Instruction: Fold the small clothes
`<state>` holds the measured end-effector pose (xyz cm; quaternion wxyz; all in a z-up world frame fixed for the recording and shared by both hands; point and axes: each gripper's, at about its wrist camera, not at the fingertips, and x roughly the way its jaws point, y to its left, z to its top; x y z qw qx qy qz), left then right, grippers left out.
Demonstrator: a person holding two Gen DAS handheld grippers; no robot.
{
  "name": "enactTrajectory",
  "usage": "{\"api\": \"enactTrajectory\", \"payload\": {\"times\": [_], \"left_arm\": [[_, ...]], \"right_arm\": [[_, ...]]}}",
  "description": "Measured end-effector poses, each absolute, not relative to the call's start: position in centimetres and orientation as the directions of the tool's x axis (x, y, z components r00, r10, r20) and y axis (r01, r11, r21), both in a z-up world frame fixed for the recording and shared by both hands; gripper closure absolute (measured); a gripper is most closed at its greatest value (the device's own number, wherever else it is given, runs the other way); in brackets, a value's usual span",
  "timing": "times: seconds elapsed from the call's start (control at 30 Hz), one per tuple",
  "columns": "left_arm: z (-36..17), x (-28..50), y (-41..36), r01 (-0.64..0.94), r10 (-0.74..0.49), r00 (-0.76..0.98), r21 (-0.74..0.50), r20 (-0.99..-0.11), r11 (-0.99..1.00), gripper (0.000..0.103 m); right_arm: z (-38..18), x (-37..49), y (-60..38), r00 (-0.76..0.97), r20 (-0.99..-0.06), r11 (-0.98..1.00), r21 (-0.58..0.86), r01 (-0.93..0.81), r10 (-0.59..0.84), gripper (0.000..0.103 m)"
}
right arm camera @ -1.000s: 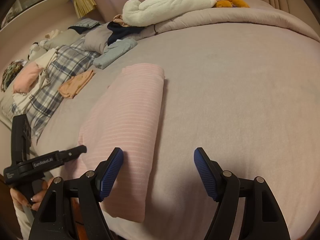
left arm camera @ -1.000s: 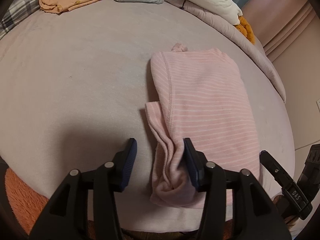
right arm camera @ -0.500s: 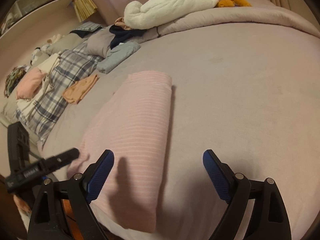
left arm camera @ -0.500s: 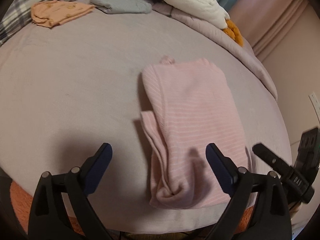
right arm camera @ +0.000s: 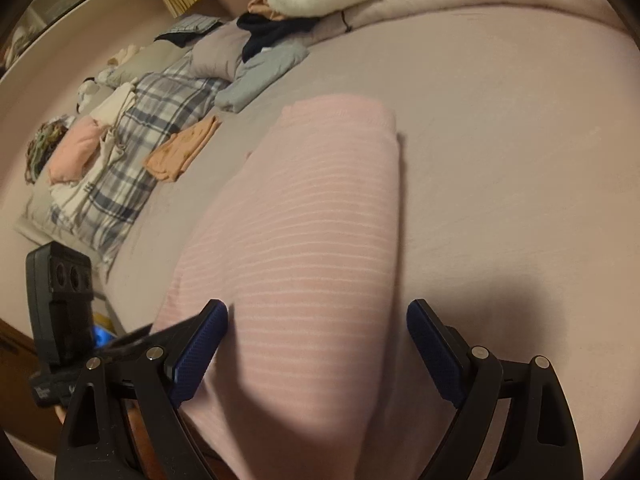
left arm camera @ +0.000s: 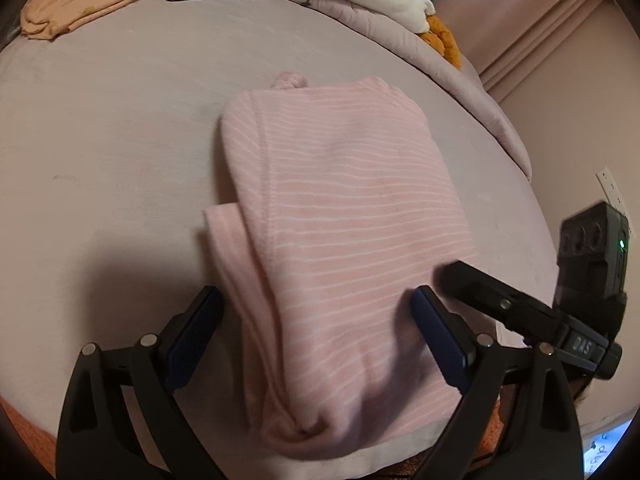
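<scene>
Fingers wide open and empty on both left gripper (left arm camera: pixel 316 336) and right gripper (right arm camera: pixel 318 346), straddling the near end of the pink striped garment (left arm camera: pixel 340 220) on the bed (left arm camera: pixel 120 128) (part-folded); next: pinch near edge, fold far.

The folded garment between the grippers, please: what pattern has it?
Pink garment, thin white stripes; left wrist view.

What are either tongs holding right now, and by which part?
Nothing. Left tongs and right tongs are both wide open, each straddling the near end of the folded pink striped garment without clamping it.
</scene>
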<state>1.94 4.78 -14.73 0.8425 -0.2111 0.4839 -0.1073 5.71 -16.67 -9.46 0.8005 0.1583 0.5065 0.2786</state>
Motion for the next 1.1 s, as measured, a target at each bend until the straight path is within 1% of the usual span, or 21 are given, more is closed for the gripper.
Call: {"api": "enactTrajectory", "payload": {"times": [0.2, 0.27, 0.37, 0.43, 0.47, 0.5, 0.53, 0.57, 0.6, 0.63, 0.67, 0.73, 0.77, 0.87, 0.93, 1.1], "left_arm": [[-15.0, 2.6, 4.5, 0.003, -0.442, 0.493, -0.506, -0.75, 0.862, 0.008], [-15.1, 2.6, 4.1, 0.024, -0.464, 0.483, -0.518, -0.743, 0.855, 0.009], [-15.1, 2.7, 3.3, 0.039, -0.452, 0.482, -0.497, -0.751, 0.867, 0.012], [-15.2, 3.0, 3.0, 0.047, -0.456, 0.479, -0.497, -0.75, 0.867, 0.016], [-15.3, 3.1, 3.1, 0.049, -0.468, 0.477, -0.509, -0.744, 0.859, 0.018], [-15.4, 3.2, 3.2, 0.055, -0.489, 0.471, -0.529, -0.734, 0.847, 0.024], [-15.5, 3.3, 3.3, 0.059, -0.506, 0.467, -0.546, -0.725, 0.836, 0.031], [-15.6, 3.3, 3.3, 0.056, -0.514, 0.465, -0.556, -0.721, 0.83, 0.034], [-15.7, 3.4, 3.3, 0.05, -0.514, 0.463, -0.558, -0.722, 0.828, 0.042], [-15.6, 3.3, 3.2, 0.046, -0.509, 0.465, -0.554, -0.724, 0.831, 0.048], [-15.5, 3.2, 3.1, 0.038, -0.498, 0.47, -0.546, -0.729, 0.837, 0.05], [-15.0, 3.1, 2.7, 0.029, -0.475, 0.479, -0.528, -0.738, 0.849, 0.056], [-14.8, 3.0, 2.5, 0.028, -0.466, 0.484, -0.519, -0.741, 0.854, 0.057], [-14.2, 3.3, 2.4, 0.025, -0.485, 0.485, -0.543, -0.728, 0.839, 0.06], [-13.8, 3.3, 2.5, 0.024, -0.5, 0.49, -0.562, -0.714, 0.826, 0.06], [-12.3, 3.8, 1.3, 0.06, -0.491, 0.518, -0.542, -0.701, 0.838, 0.06]], "right_arm": [[-9.9, 6.4, -16.5, 0.319, -0.697, 0.766, 0.581, -0.275, 0.643, 0.012], [-10.1, 6.7, -16.3, 0.297, -0.686, 0.748, 0.601, -0.282, 0.664, 0.012], [-10.1, 6.9, -15.9, 0.279, -0.68, 0.734, 0.609, -0.3, 0.678, 0.012], [-10.3, 7.1, -15.7, 0.271, -0.679, 0.73, 0.611, -0.306, 0.682, 0.014], [-10.3, 7.2, -15.6, 0.265, -0.675, 0.723, 0.615, -0.313, 0.689, 0.016], [-10.4, 7.4, -15.6, 0.259, -0.669, 0.716, 0.623, -0.314, 0.696, 0.017], [-10.5, 7.5, -15.7, 0.251, -0.661, 0.706, 0.637, -0.31, 0.707, 0.024], [-10.7, 7.7, -15.9, 0.238, -0.653, 0.694, 0.653, -0.303, 0.719, 0.033], [-10.9, 7.9, -16.0, 0.232, -0.65, 0.69, 0.662, -0.294, 0.723, 0.037], [-11.0, 8.0, -16.1, 0.227, -0.647, 0.685, 0.671, -0.284, 0.728, 0.045], [-11.1, 8.1, -16.1, 0.218, -0.64, 0.675, 0.683, -0.28, 0.737, 0.053], [-11.1, 7.9, -16.1, 0.221, -0.642, 0.678, 0.679, -0.28, 0.734, 0.059], [-10.8, 7.8, -16.0, 0.23, -0.644, 0.683, 0.671, -0.287, 0.73, 0.063], [-9.9, 7.3, -16.1, 0.254, -0.642, 0.69, 0.654, -0.309, 0.723, 0.067], [-9.3, 7.4, -16.0, 0.268, -0.64, 0.692, 0.644, -0.325, 0.721, 0.067], [-7.9, 7.8, -16.4, 0.304, -0.632, 0.7, 0.622, -0.35, 0.713, 0.067]]}}
